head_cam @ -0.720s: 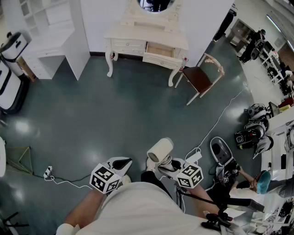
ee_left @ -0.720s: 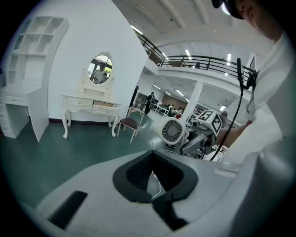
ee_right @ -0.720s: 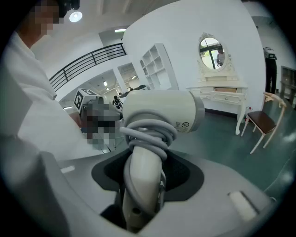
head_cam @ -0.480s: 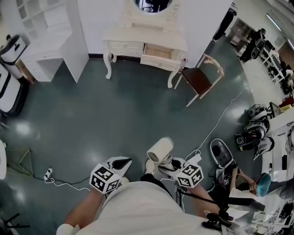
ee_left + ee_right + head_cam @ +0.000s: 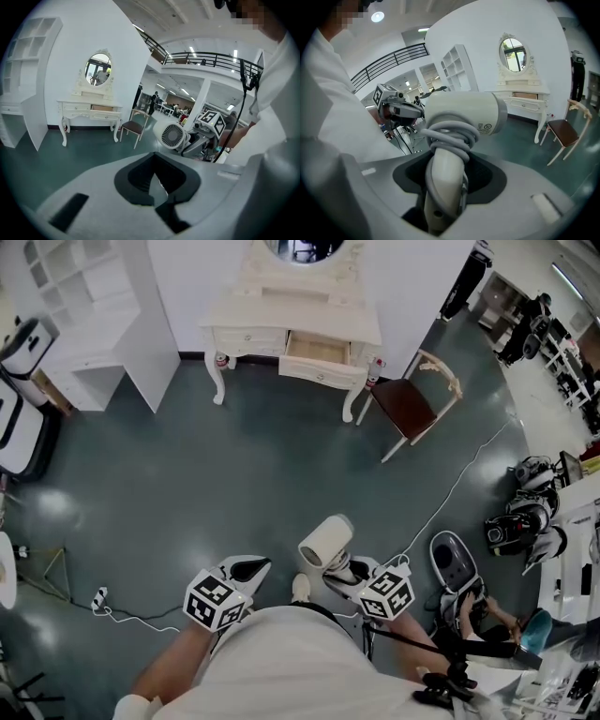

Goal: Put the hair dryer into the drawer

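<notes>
Grey-green floor [image 5: 234, 474] stretches between you and the white worktop [image 5: 291, 320], whose drawer [image 5: 317, 351] stands open; a chair [image 5: 411, 404] sits just right of it (a cable [image 5: 459, 484] trails nearer you). Your right tool [image 5: 339, 570] clamps the hair dryer [image 5: 325, 542] by its handle, well short of the worktop. Your left tool [image 5: 248, 570] is narrow and empty.

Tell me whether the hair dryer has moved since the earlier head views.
Yes, slightly: judged against the chair, the hair dryer has edged up the picture, toward the dressing table.
</notes>
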